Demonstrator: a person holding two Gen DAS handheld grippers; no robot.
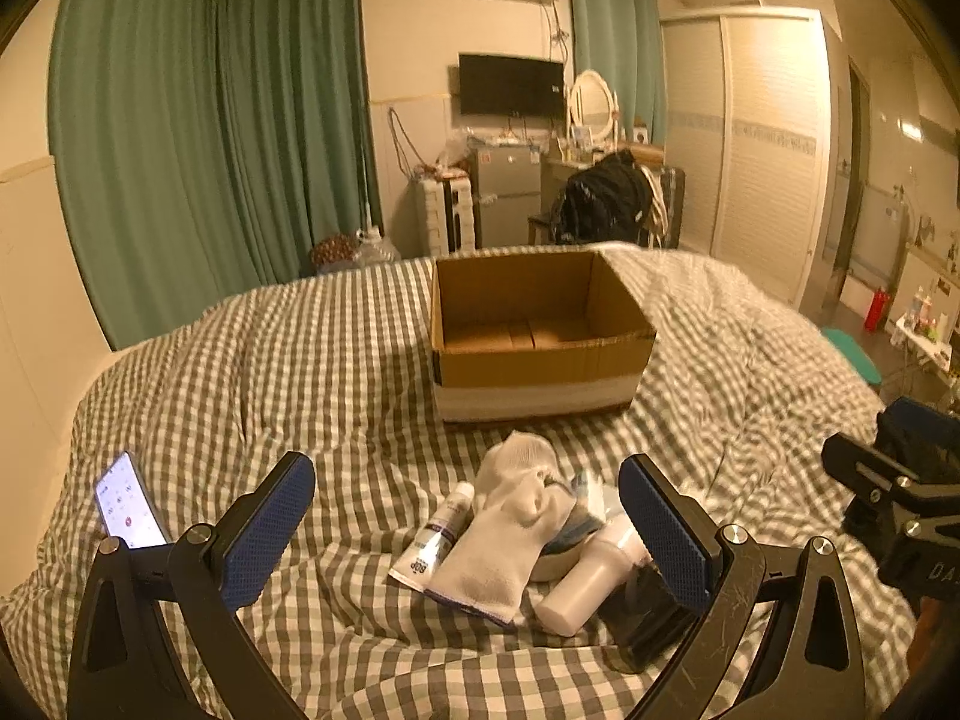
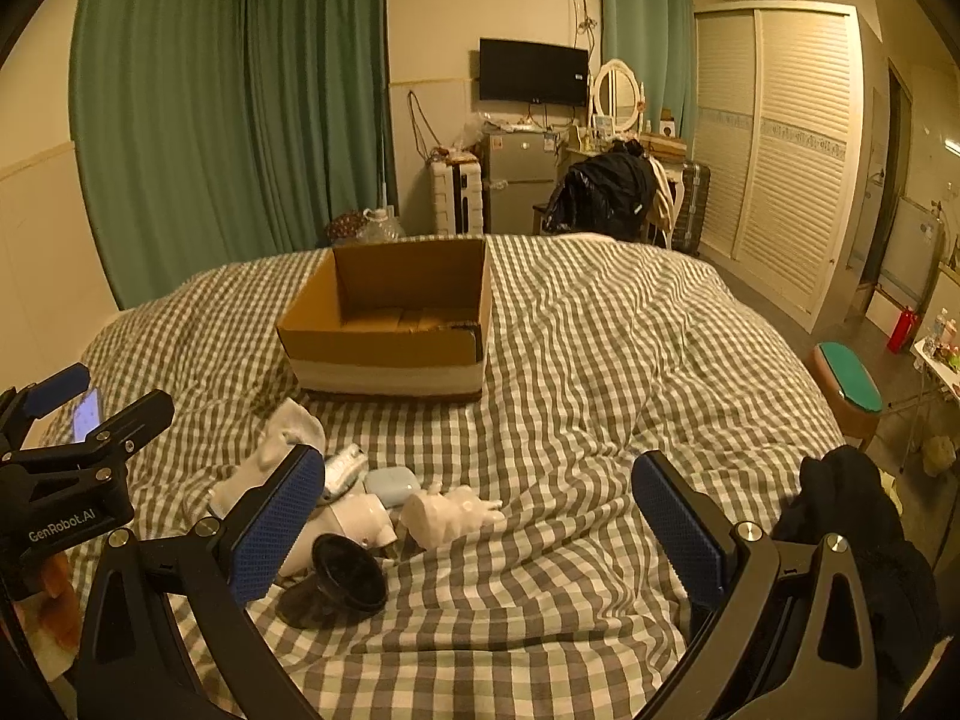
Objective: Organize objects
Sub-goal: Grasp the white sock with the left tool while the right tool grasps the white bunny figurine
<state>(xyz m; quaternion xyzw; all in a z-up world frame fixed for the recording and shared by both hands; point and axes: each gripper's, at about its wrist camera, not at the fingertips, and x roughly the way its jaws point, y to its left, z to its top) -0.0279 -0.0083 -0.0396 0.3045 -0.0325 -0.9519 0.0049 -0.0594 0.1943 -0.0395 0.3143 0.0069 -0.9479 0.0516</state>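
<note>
Nearest, two grippers, left gripper (image 1: 467, 531) and right gripper (image 2: 477, 531), hover with fingers spread and empty over a checked duvet (image 2: 600, 360), where one white sock (image 1: 510, 531), one tube (image 1: 435, 534), one white bottle (image 1: 591, 576) and one white figurine (image 2: 450, 513) cluster before one open cardboard box (image 1: 534, 336) at twelve o'clock.
</note>
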